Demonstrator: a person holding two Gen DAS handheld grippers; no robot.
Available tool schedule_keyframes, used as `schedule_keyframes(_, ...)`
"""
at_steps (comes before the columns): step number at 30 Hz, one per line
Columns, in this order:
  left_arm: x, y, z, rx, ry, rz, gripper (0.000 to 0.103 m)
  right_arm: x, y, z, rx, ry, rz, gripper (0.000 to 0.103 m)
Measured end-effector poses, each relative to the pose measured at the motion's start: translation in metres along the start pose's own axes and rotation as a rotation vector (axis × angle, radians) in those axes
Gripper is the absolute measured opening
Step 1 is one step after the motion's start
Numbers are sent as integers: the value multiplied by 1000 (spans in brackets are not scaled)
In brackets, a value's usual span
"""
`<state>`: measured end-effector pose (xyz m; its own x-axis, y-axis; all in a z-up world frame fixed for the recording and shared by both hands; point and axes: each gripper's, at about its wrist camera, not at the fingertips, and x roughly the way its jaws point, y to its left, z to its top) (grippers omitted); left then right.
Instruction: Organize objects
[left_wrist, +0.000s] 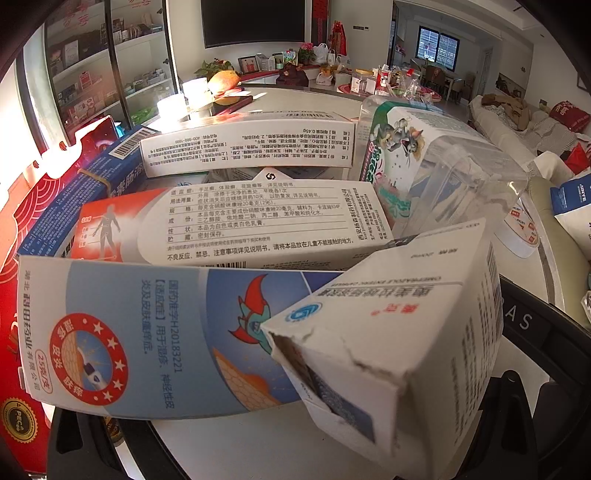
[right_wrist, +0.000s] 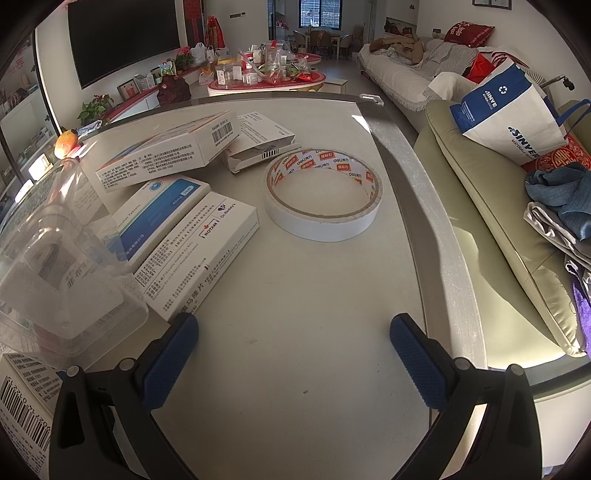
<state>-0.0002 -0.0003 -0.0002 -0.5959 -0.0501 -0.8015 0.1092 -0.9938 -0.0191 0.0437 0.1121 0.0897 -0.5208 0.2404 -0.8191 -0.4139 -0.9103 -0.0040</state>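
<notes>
In the left wrist view, several medicine boxes fill the frame. A white box with a torn end (left_wrist: 399, 332) sits closest, between my left gripper's black fingers (left_wrist: 524, 332), which look shut on it. A long blue and white box (left_wrist: 147, 332) lies across below. A clear plastic case (left_wrist: 461, 184) stands behind. In the right wrist view, my right gripper (right_wrist: 293, 354) is open and empty above the table (right_wrist: 295, 314). A roll of white tape (right_wrist: 323, 194) lies ahead of it. Medicine boxes (right_wrist: 199, 251) and a clear plastic case (right_wrist: 55, 258) lie to its left.
A red box (left_wrist: 22, 332) borders the pile on the left. The table's rounded glass edge (right_wrist: 436, 229) runs on the right, with a beige sofa (right_wrist: 498, 221) and a blue and white bag (right_wrist: 517, 110) beyond. A cluttered red table (right_wrist: 266, 74) stands far back.
</notes>
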Motion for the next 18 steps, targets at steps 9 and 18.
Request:
schedule_keyframes(9, 0, 0, 0, -1, 2, 4, 103, 2, 0, 5, -34, 72, 23, 103)
schedule_keyframes(18, -37, -2, -6, 230, 291, -319, 103, -30, -42, 10, 73, 321, 282, 103)
